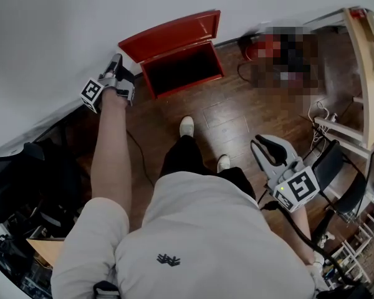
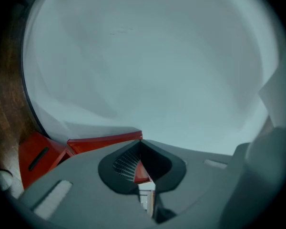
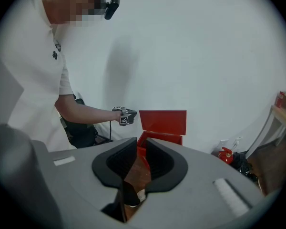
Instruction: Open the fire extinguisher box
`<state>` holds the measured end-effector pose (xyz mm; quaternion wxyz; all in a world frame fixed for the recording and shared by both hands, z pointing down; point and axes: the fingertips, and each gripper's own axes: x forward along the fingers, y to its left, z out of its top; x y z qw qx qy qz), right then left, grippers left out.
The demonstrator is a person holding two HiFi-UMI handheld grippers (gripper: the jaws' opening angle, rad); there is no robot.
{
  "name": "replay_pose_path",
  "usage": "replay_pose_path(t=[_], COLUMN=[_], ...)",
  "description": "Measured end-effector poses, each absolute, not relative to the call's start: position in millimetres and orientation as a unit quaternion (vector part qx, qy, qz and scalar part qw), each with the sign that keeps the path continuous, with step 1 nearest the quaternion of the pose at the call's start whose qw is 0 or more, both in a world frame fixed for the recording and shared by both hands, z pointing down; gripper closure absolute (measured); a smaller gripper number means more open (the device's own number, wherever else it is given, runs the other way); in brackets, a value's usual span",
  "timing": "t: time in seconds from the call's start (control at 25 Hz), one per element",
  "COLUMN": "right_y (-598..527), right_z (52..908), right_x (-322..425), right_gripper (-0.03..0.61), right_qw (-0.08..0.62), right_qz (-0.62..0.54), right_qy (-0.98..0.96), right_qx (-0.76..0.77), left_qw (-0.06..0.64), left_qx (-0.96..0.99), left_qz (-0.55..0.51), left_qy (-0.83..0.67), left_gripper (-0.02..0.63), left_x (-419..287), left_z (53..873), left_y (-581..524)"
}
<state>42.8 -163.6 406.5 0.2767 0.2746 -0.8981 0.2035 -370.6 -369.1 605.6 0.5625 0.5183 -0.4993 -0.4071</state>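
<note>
Two claws are being held by one person, one in each hand, and each is being topped by one marker cube. One red fire extinguisher box is being shown, and every place below is being given from it.

Well in front of the box and off to its right, the right claw is being carried low beside the person's hip. Its jaws are being kept slightly apart, with nothing between them.

Between that claw and the box, two white shoes are being planted on the wooden floor, straight in front of the box's opening.

Just beside the box's left end, the left claw is being held out on a straight arm. Its jaws are being kept pressed together at the tips, and nothing is being gripped.

The box itself is being seen standing on the floor against the white wall. Its single lid is being held raised and tipped back toward that wall. The inside is being shown as dark, framed by a red rim. One dark slot is being shown on the box's left end in the left gripper view.
</note>
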Motion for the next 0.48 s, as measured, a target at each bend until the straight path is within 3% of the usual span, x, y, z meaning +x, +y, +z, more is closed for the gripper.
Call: replay_pose_path(t=[0.28, 0.48], right_y=[-126, -77], right_z=[390, 383], right_x=[71, 103], right_gripper=[0.520, 0.522], right_qw=[0.249, 0.225], right_qz=[0.168, 0.127], right_qy=[-0.915, -0.935], right_qx=[0.269, 0.242], left_qw=[0.503, 0.424], left_qx=[0.602, 0.703], left_qz=[-0.355, -0.286], left_qy=[-0.509, -0.494], left_gripper=[0.614, 0.614], left_x=[-337, -265], left_z=[541, 466], left_y=[-321, -256])
